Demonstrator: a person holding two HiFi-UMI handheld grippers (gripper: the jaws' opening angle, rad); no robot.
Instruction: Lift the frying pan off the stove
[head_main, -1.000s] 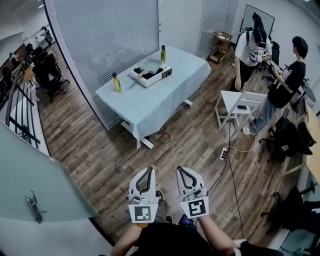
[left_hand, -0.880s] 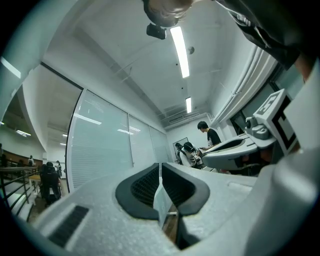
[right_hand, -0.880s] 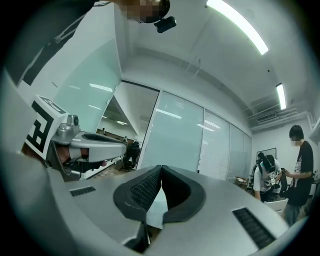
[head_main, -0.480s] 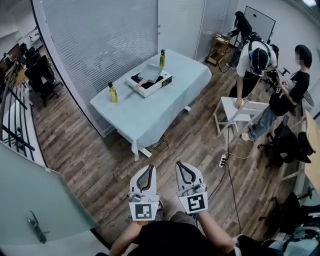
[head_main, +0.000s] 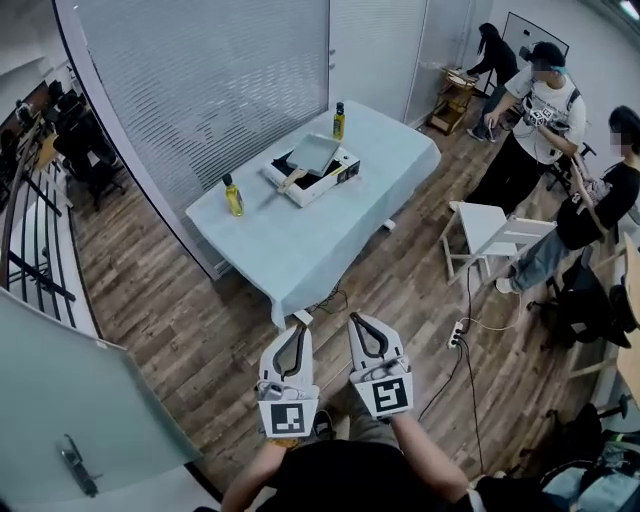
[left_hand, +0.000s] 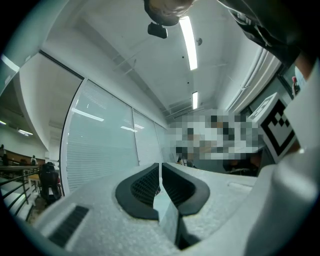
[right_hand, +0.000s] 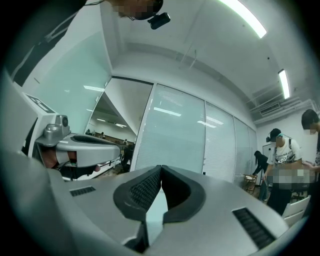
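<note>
In the head view a grey frying pan (head_main: 314, 152) sits on a white and black portable stove (head_main: 330, 176), far ahead on a table with a light blue cloth (head_main: 300, 240). My left gripper (head_main: 297, 332) and right gripper (head_main: 359, 321) are held side by side low in that view, near my body and well short of the table. Both are shut with nothing between their jaws. The left gripper view shows the left gripper (left_hand: 160, 169) with its pads together, pointing up towards the ceiling. The right gripper (right_hand: 161, 171) in its own view is likewise closed and empty.
Two yellow bottles (head_main: 233, 195) (head_main: 339, 119) stand on the table. A white chair (head_main: 496, 232) and several people (head_main: 538, 112) are at the right. A power strip with a cable (head_main: 457, 334) lies on the wooden floor. A glass door (head_main: 70, 400) is at the lower left.
The head view has shifted, so the table and stove now lie a little further right and nearer. The people at the right have moved. Both grippers stay shut, side by side.
</note>
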